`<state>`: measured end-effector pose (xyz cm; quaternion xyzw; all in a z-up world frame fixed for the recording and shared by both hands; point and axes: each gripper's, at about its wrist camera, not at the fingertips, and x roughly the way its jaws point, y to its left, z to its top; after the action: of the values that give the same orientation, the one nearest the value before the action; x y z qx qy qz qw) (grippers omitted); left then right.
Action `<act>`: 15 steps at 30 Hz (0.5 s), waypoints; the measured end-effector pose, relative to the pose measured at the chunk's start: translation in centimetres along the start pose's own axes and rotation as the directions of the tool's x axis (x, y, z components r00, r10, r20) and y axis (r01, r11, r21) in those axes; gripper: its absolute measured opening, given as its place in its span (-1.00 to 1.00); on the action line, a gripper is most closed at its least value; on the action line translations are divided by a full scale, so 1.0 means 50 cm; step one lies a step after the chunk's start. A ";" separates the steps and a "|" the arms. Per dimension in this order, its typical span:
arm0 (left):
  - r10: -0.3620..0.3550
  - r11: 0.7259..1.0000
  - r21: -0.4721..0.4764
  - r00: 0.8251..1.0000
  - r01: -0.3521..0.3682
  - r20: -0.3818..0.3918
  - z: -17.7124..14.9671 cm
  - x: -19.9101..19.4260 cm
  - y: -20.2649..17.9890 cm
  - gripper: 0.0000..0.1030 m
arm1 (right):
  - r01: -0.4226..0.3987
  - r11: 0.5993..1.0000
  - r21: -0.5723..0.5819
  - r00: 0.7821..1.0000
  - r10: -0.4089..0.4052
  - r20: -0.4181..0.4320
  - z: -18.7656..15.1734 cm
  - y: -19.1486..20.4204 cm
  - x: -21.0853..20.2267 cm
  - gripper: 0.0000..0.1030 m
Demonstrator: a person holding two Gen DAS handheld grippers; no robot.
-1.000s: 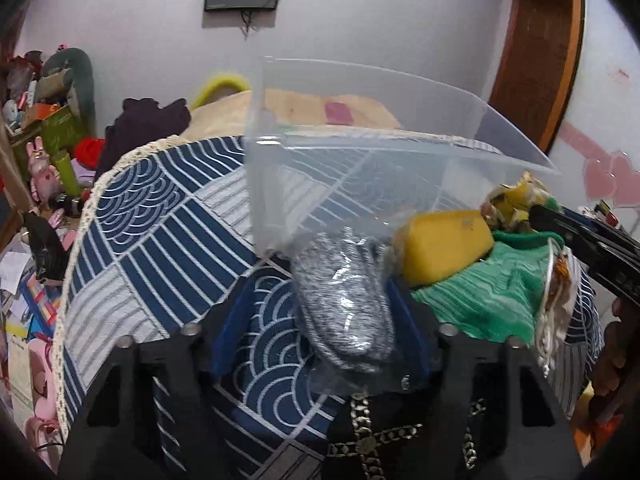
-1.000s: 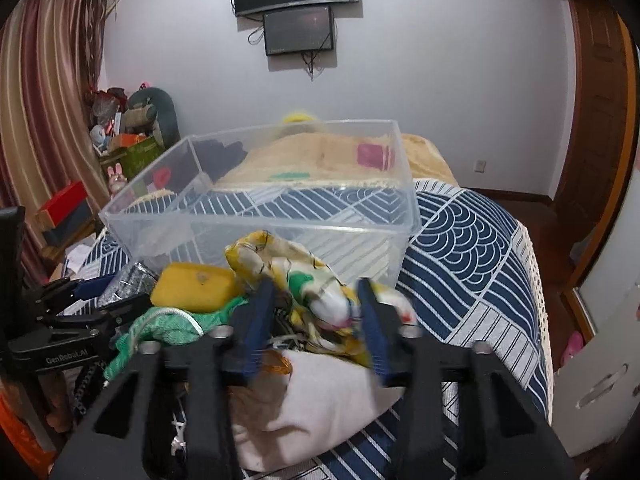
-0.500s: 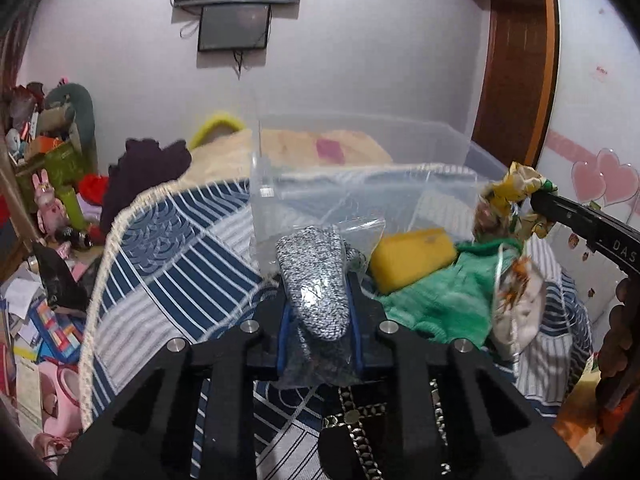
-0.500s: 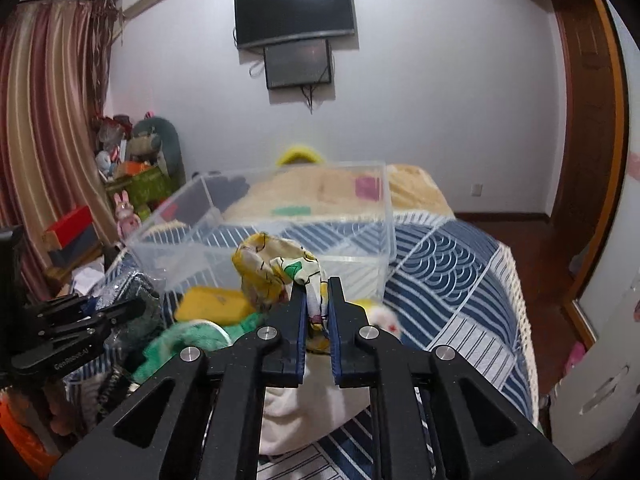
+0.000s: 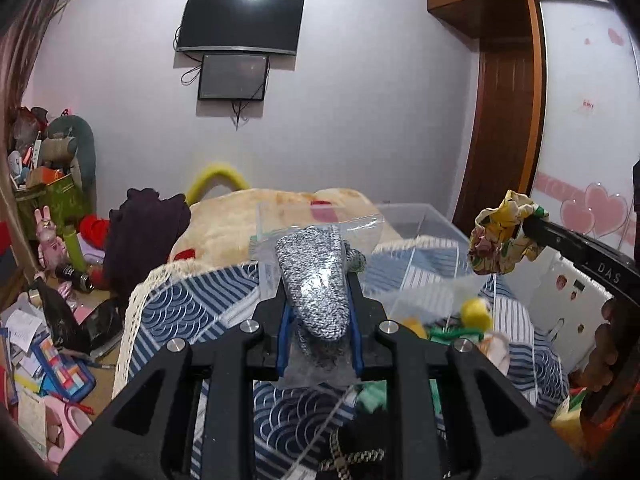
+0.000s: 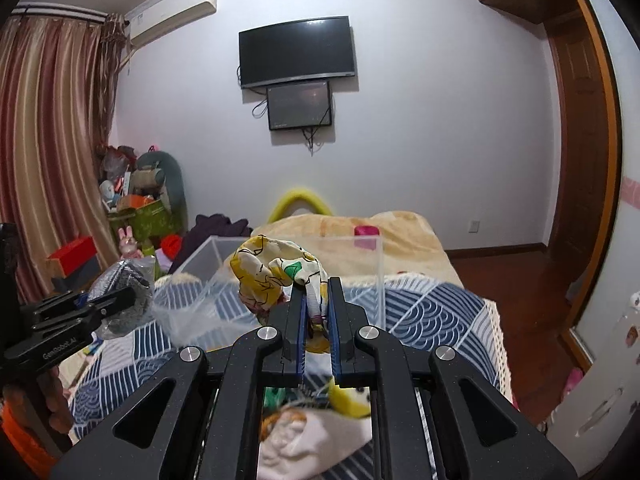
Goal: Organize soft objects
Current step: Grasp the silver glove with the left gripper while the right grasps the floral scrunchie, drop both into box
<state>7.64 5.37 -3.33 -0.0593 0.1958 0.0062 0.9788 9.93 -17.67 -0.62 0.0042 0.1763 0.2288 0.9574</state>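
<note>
We count two grippers: the left (image 5: 318,312) clamps one bagged grey sock (image 5: 316,280), the right (image 6: 317,312) clamps one yellow printed cloth (image 6: 276,272). We see one clear bin (image 6: 208,280) on one blue patterned spread (image 6: 432,312). We count two dark screens on the wall, the large one (image 6: 296,52) above the small one (image 6: 300,106). We see one pink rabbit toy (image 5: 48,232), one air conditioner (image 6: 172,18) and one striped curtain (image 6: 52,140).

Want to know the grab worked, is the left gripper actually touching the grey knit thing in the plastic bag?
Touching. The left wrist view shows the left gripper closed on the bagged grey knit item, its blue pads pressed against the bag on both sides.
</note>
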 end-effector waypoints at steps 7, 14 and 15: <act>0.011 1.000 -0.004 1.000 -0.011 -0.014 0.032 0.062 0.004 -0.55 | 0.025 0.999 0.029 1.000 -0.025 -0.010 0.017 -0.011 0.056 -0.83; -0.013 1.000 -0.004 0.994 0.012 -0.113 0.037 0.158 0.004 -0.55 | 0.026 0.999 0.047 0.994 -0.021 -0.109 -0.003 -0.010 0.136 -0.83; -0.015 1.000 -0.001 0.992 0.015 -0.127 0.034 0.170 0.002 -0.55 | 0.026 0.999 0.047 0.992 -0.020 -0.122 -0.006 -0.009 0.142 -0.83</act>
<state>16.15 5.61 -5.05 -0.0611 0.2570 -0.0049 0.9645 15.93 -14.99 -3.34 0.0117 0.2398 0.2132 0.9471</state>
